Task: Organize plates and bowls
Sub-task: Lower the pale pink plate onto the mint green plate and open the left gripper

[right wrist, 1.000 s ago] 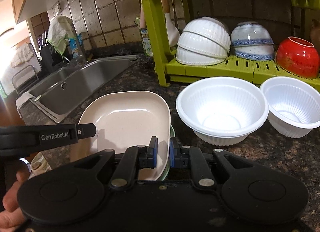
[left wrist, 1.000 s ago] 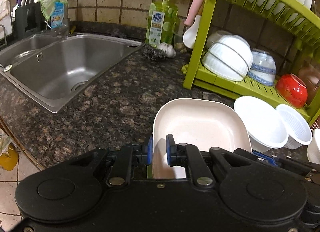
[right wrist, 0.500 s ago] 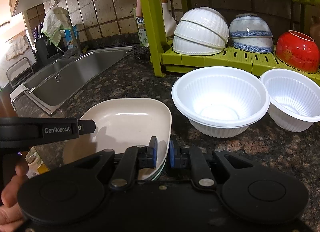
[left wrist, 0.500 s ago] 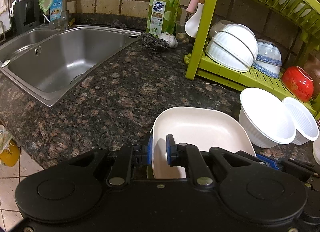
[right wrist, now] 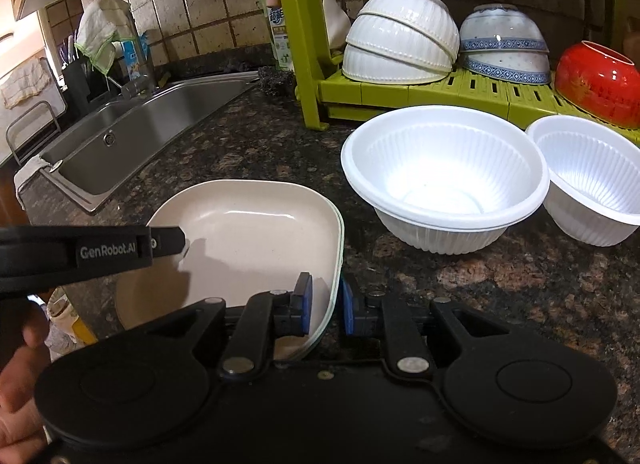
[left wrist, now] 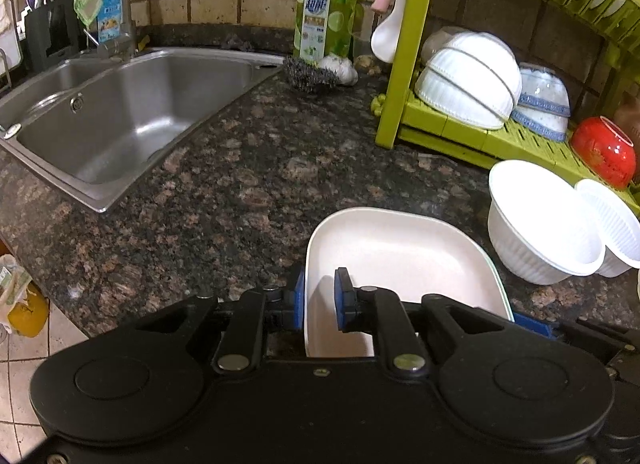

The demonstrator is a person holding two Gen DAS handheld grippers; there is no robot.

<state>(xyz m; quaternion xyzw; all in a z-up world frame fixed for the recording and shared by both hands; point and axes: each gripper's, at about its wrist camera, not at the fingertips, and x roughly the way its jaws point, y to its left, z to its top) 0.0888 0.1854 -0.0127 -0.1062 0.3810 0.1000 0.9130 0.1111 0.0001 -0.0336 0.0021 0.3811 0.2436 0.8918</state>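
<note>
Left gripper (left wrist: pixel 319 300): its blue pads straddle the left rim of the cream plate, one pad outside the edge and one inside the dish; whether they press the rim or leave a sliver of gap cannot be told.
Right gripper (right wrist: pixel 323 306): its pads straddle the right rim in the same way, the rim passing between them with a little space showing on either side; a firm grip cannot be told here either.
Cream plate (right wrist: pixel 256 240): a squarish dish with rounded corners, lying directly ahead of both grippers and between them, low over the dark speckled countertop (left wrist: pixel 240 184); a thin green edge shows under its right rim, so a second plate seems to sit beneath it.
Hand (right wrist: pixel 16 396): a person's hand shows at the left edge of the right wrist view, beside the left gripper's black finger.
Large white ribbed bowl (right wrist: pixel 444 176): stands on the counter to the right of the plate, apart from it.
Smaller white ribbed bowl (right wrist: pixel 592 180): just right of the large one, rims touching or nearly so.
Green dish rack (right wrist: pixel 440 92): behind the bowls; its lower shelf holds stacked white bowls (right wrist: pixel 400 36), blue-patterned bowls (right wrist: pixel 504 44) and a red bowl (right wrist: pixel 596 80).
Sink (left wrist: pixel 120 120): well to the left, with a green soap bottle (left wrist: pixel 326 16) behind it.
</note>
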